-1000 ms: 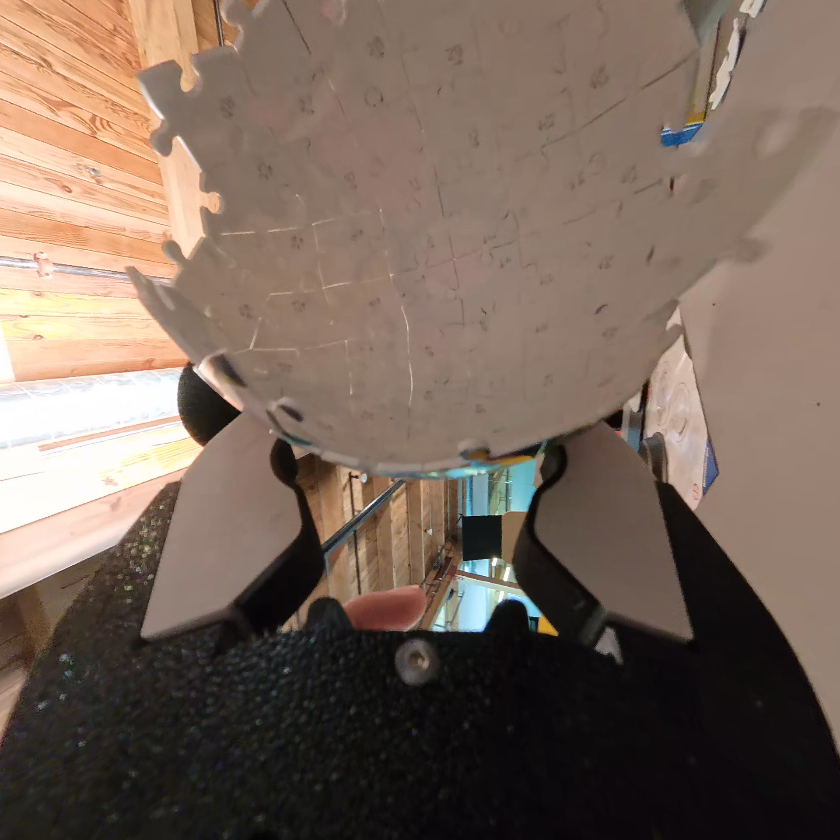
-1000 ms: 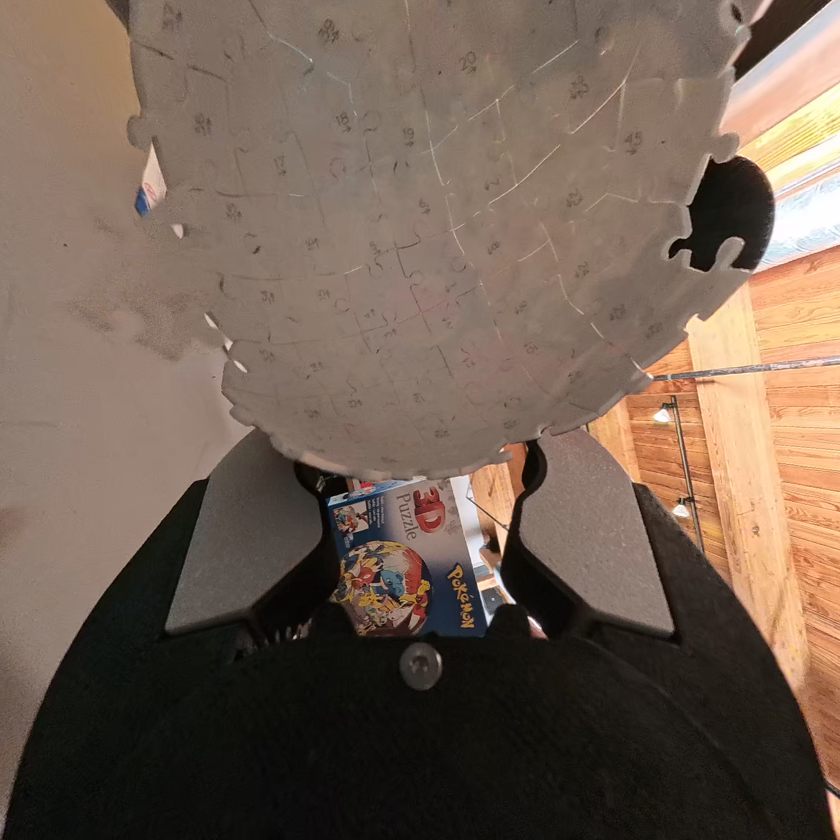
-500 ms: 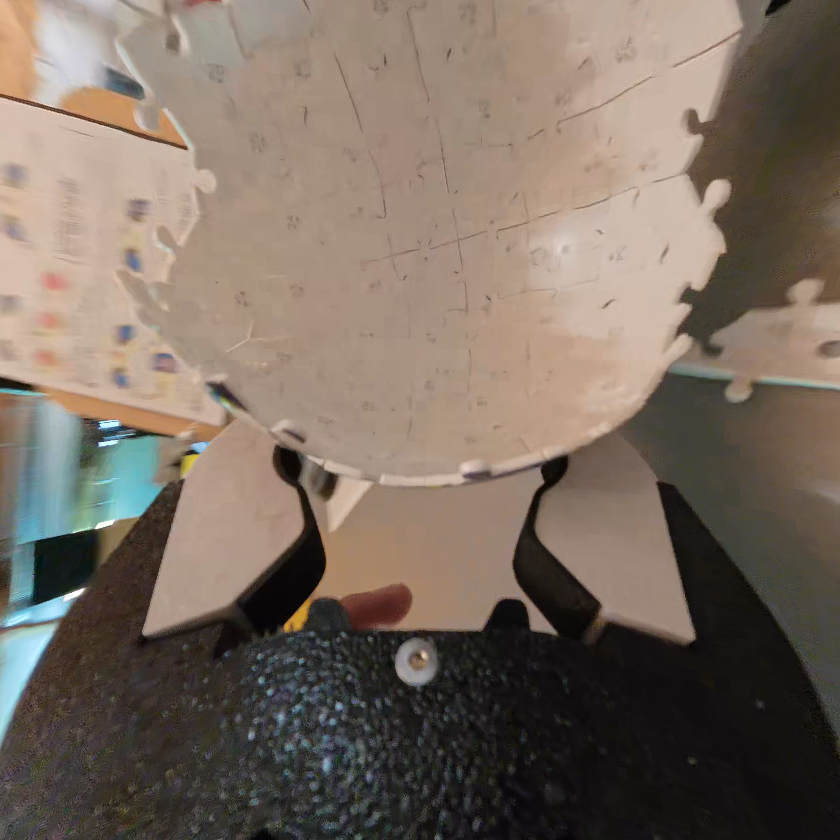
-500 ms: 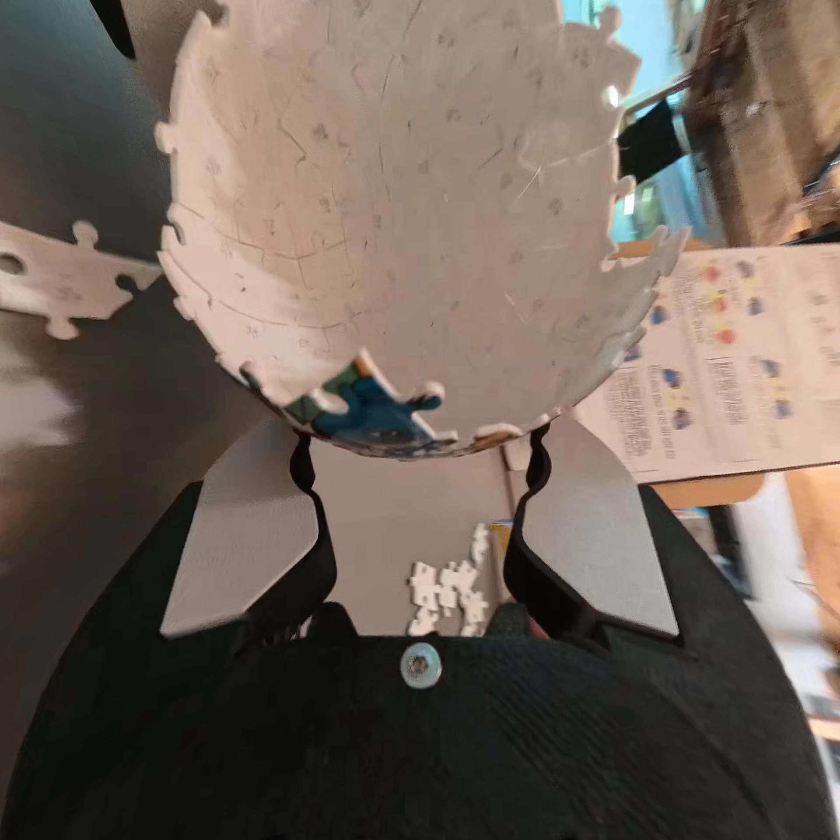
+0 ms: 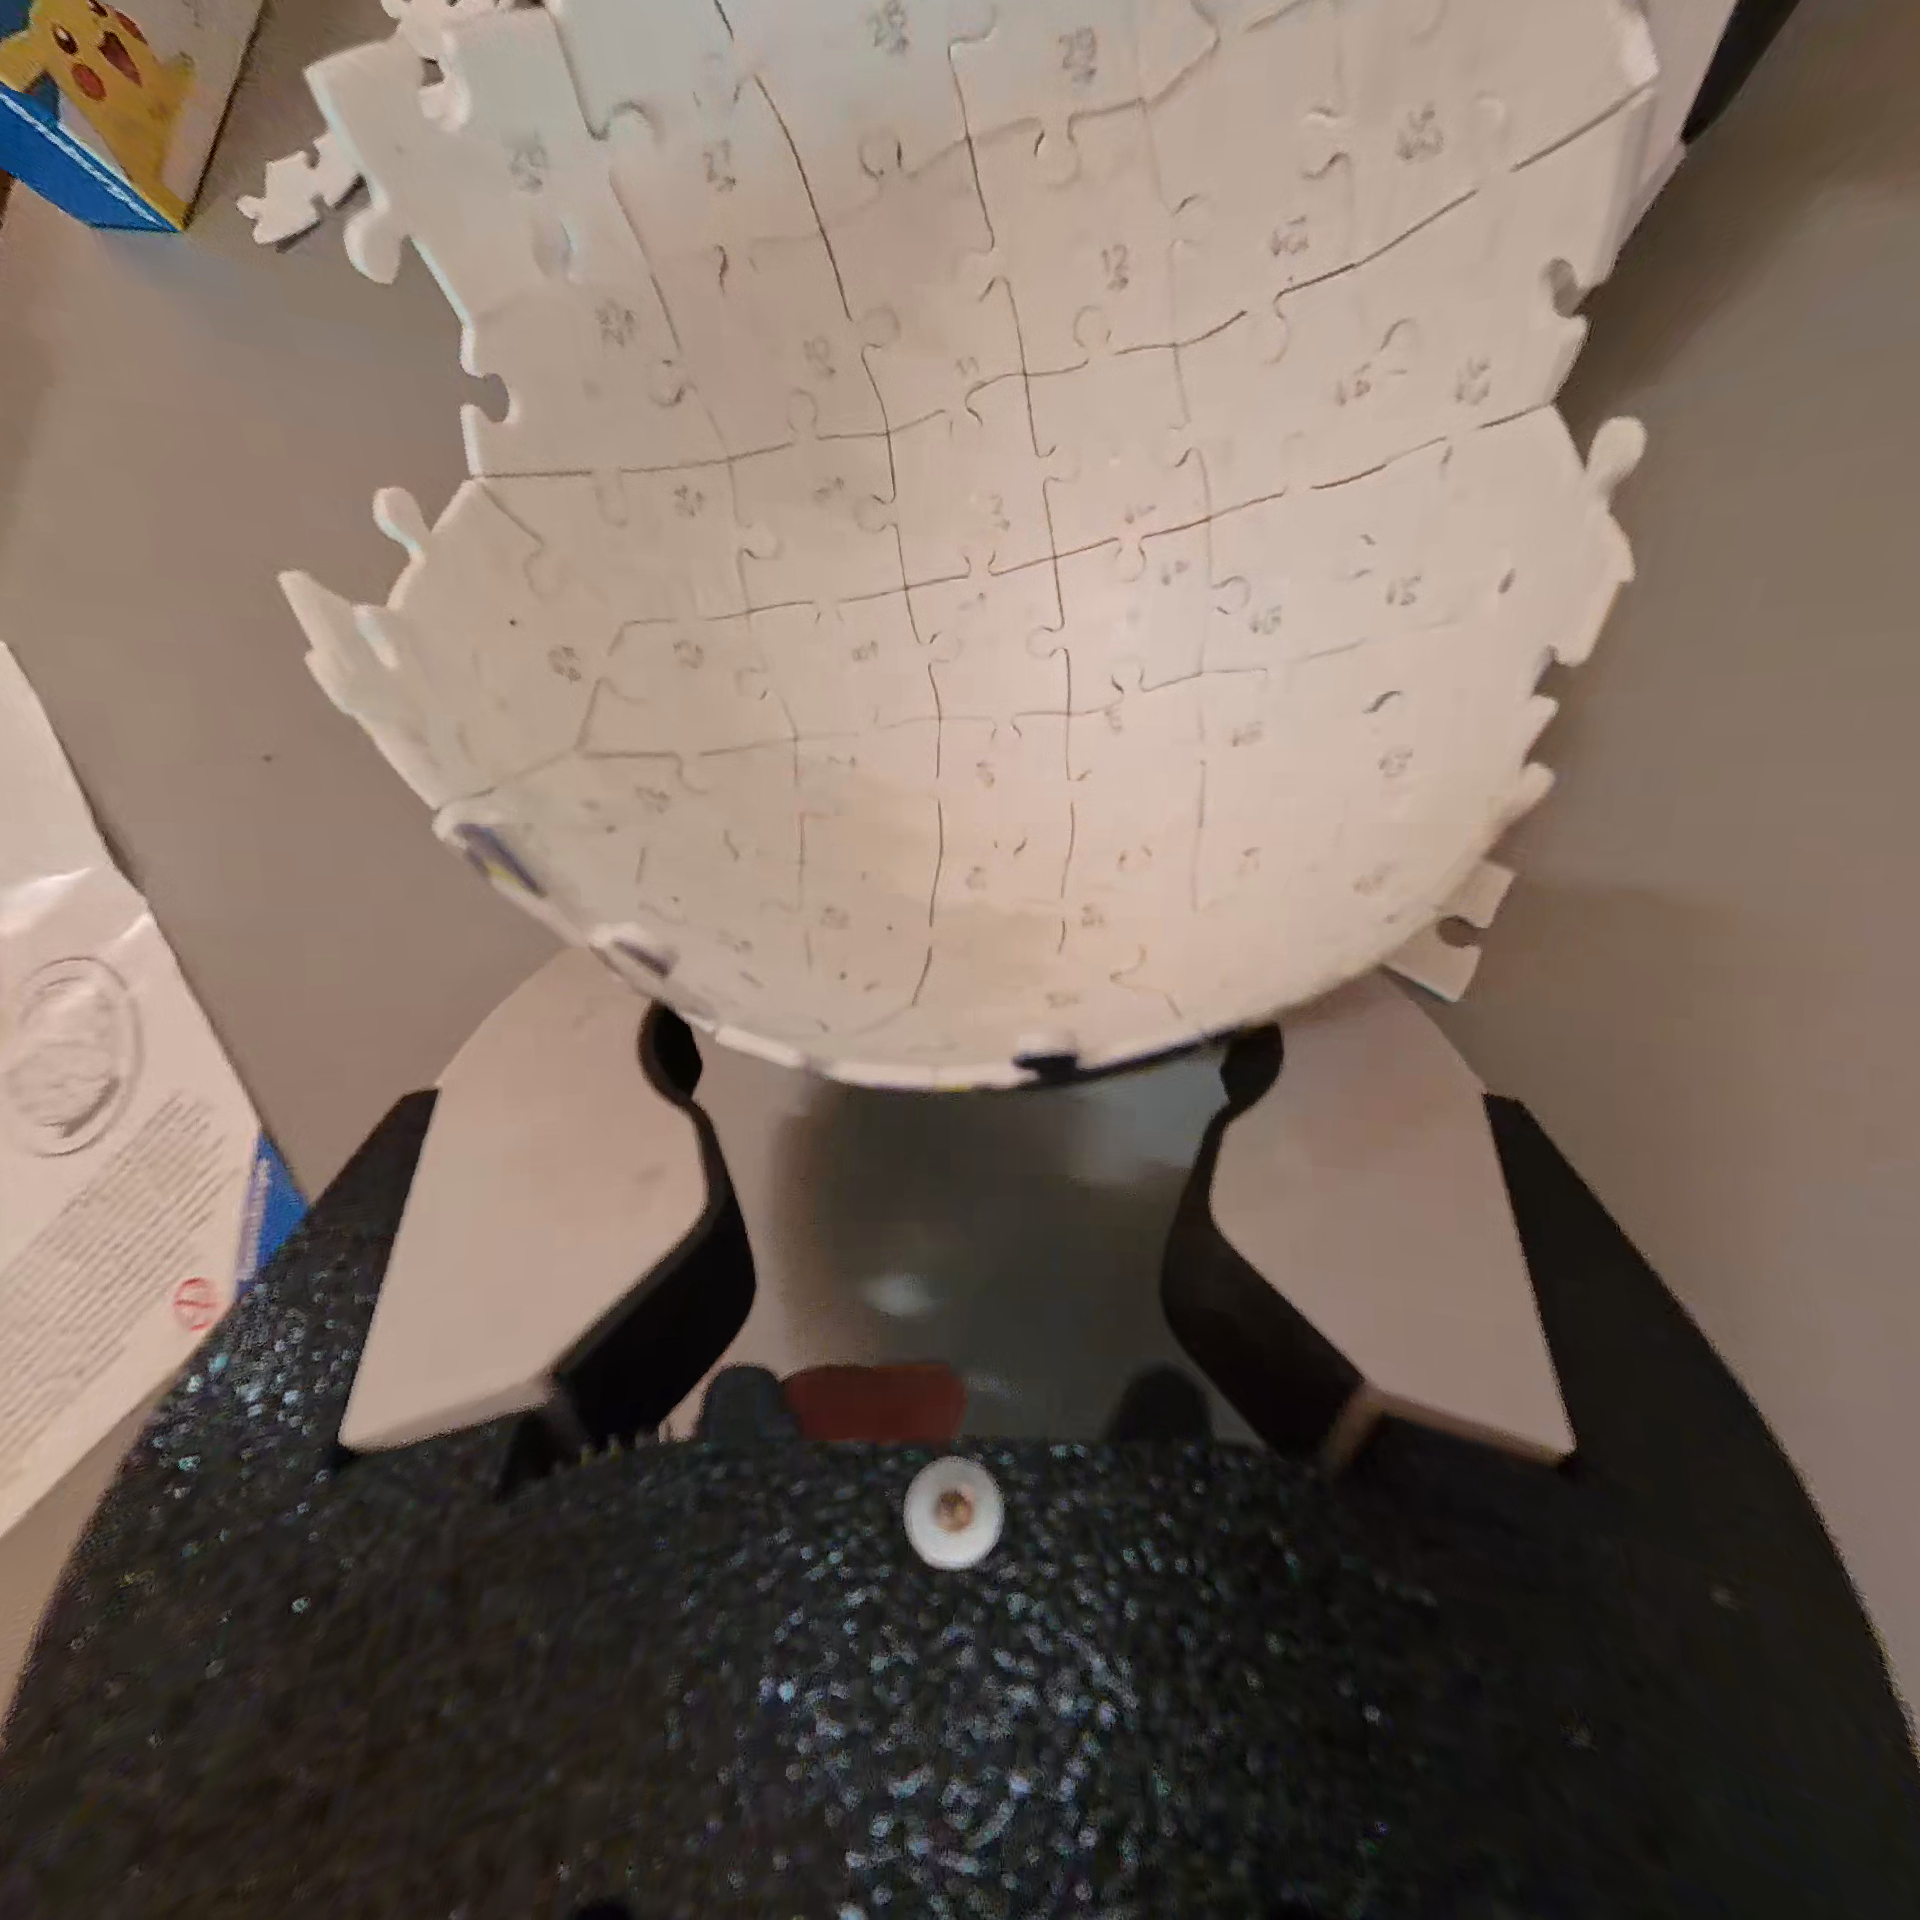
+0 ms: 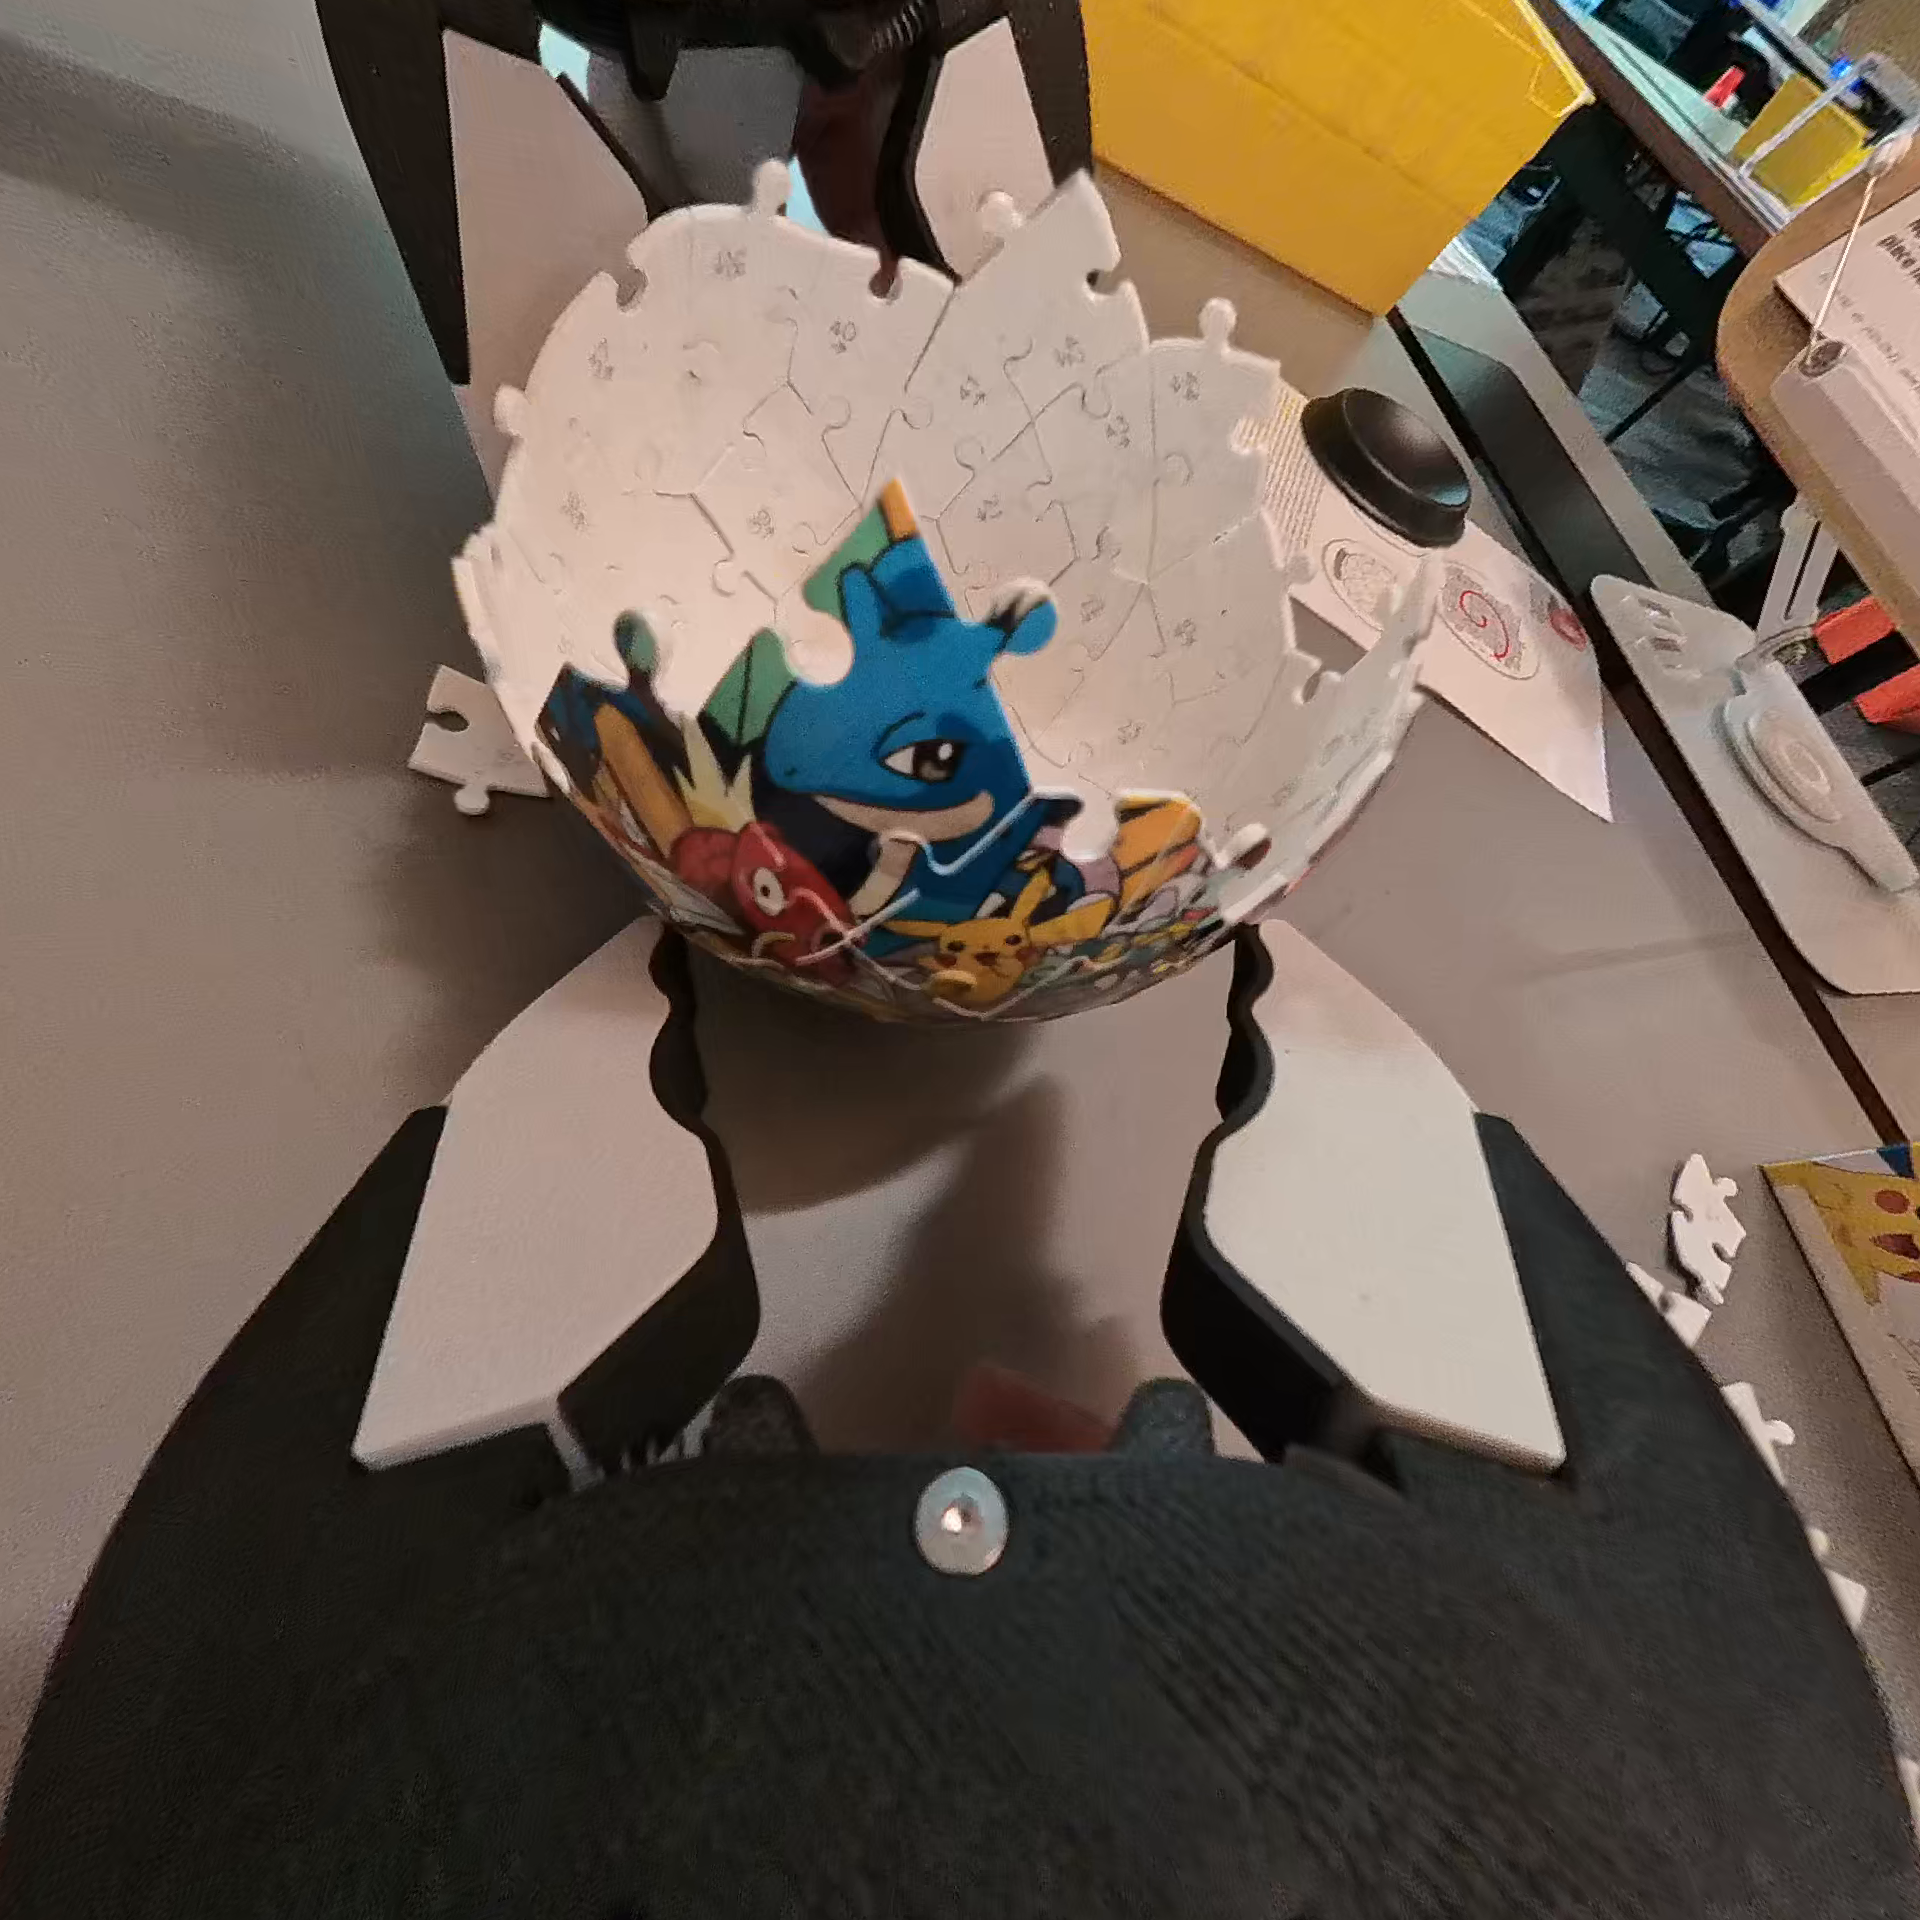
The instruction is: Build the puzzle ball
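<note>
Puzzle ball half-shell cradled upright between both grippers.
Right gripper and left gripper, fingers spread, brace opposite sides at frame centre, apparently steadying its open rim for piece fitting.

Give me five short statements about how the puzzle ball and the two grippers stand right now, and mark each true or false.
1. The puzzle ball is a finished, closed sphere. False: it is an open half-shell with a jagged rim.
2. The right gripper and the left gripper flank the shell from opposite sides. True.
3. The shell's inside is white with small numbers on the pieces. True.
4. The yellow box stands inside the shell. False: it stands behind it on the table.
5. A loose white puzzle piece lies on the table beside the shell. True.
</note>
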A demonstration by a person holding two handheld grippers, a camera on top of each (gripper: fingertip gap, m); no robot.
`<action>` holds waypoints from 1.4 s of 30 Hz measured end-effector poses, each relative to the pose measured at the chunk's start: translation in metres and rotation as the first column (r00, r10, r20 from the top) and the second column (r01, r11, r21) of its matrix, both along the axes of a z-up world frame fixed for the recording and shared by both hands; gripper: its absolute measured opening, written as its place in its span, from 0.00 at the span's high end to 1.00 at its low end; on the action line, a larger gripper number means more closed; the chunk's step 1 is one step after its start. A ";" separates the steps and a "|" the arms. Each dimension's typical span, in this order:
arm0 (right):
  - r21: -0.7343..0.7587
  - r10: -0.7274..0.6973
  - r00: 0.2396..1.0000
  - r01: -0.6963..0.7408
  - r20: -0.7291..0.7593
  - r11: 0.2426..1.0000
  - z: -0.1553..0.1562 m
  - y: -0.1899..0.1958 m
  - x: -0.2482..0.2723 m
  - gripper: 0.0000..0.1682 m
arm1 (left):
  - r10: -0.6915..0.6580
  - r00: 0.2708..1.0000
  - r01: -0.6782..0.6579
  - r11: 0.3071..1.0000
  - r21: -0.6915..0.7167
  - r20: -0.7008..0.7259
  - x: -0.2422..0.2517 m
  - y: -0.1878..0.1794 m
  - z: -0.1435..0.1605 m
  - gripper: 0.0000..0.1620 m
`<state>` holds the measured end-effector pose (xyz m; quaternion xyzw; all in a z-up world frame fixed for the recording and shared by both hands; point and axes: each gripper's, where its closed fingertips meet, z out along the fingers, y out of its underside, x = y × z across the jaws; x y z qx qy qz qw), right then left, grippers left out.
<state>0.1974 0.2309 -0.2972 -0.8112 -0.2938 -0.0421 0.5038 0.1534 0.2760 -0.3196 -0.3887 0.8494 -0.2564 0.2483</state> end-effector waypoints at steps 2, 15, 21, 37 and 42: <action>-0.009 0.000 1.000 0.000 0.000 1.000 -0.001 -0.001 0.001 0.40 | 0.011 1.000 -0.012 0.998 -0.064 -0.021 -0.001 -0.003 -0.003 0.39; -0.036 -0.048 0.997 0.046 -0.055 0.998 0.000 -0.007 0.010 0.38 | 0.172 0.985 -0.171 0.964 -0.206 -0.015 0.000 0.002 0.003 0.41; -0.012 -0.052 0.997 0.052 -0.061 0.999 0.008 -0.006 0.009 0.40 | 0.235 0.972 -0.221 0.936 -0.274 0.017 -0.023 0.000 0.017 0.44; -0.065 -0.039 0.997 0.043 0.063 0.997 0.002 -0.014 0.007 0.40 | 0.389 0.916 -0.399 0.908 -0.126 -0.094 -0.040 -0.050 -0.009 0.56; -0.048 -0.034 0.998 0.036 0.048 0.998 0.010 -0.016 0.004 0.41 | 0.490 0.864 -0.503 0.851 -0.150 -0.119 -0.039 -0.052 -0.010 0.80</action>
